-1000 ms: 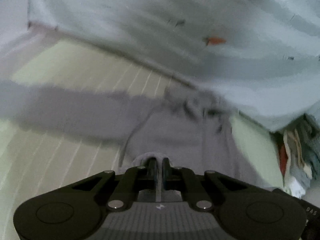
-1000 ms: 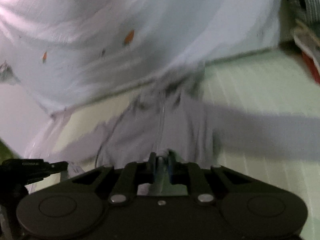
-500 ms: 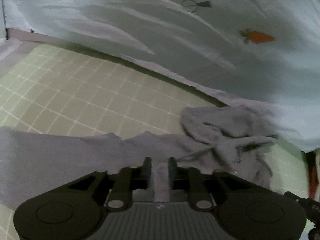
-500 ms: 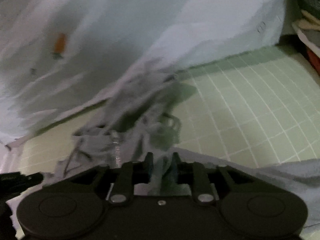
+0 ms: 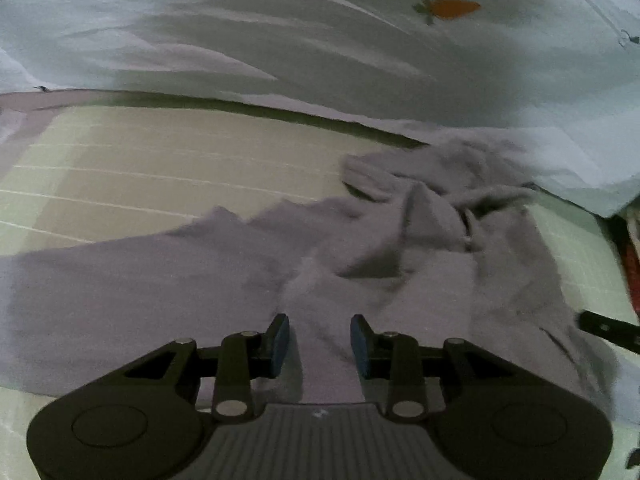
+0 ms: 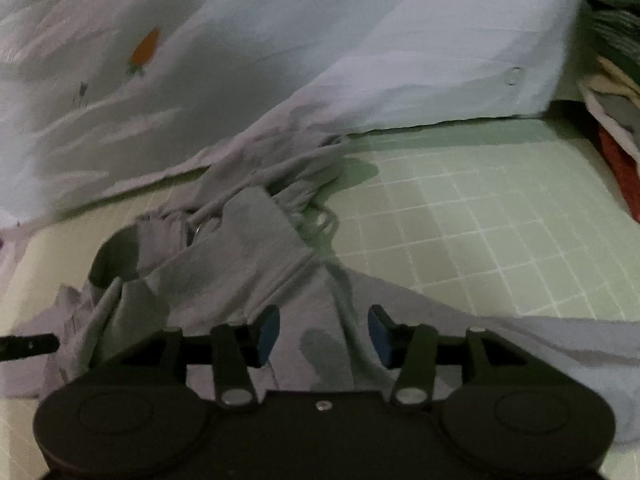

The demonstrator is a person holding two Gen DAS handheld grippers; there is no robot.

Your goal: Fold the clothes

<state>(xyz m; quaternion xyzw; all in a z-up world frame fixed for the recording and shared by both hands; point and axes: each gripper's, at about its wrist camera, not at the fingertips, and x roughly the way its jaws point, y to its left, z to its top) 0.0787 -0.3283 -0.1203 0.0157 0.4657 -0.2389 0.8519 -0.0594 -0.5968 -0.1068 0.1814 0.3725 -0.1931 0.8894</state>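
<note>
A grey hoodie (image 5: 224, 276) lies on a pale green gridded mat (image 5: 132, 176), its body flattened toward the near edge and its hood end bunched in folds toward the far side, where it touches the edge of a pale blue sheet (image 5: 280, 40). In the right wrist view the same hoodie (image 6: 248, 256) shows a rumpled hood and a small metal ring among the folds, with one part running off to the right across the mat (image 6: 480, 216).

The left gripper (image 5: 320, 338) hangs just above the hoodie with its jaws spread; they have just been opening, and grey cloth lies under the gap between the blue pads (image 5: 280, 340), which do not press on it. The right gripper (image 6: 323, 334) is likewise spread, a little wider, its jaws also just opened; the cloth under the gap is loose, not pinched.

The sheet (image 6: 360, 60), printed with an orange carrot (image 5: 454, 8), covers the far half of both views. At the right edge stands a stack of folded clothes (image 6: 616, 92). A black tip of the right gripper shows at the right edge of the left wrist view.
</note>
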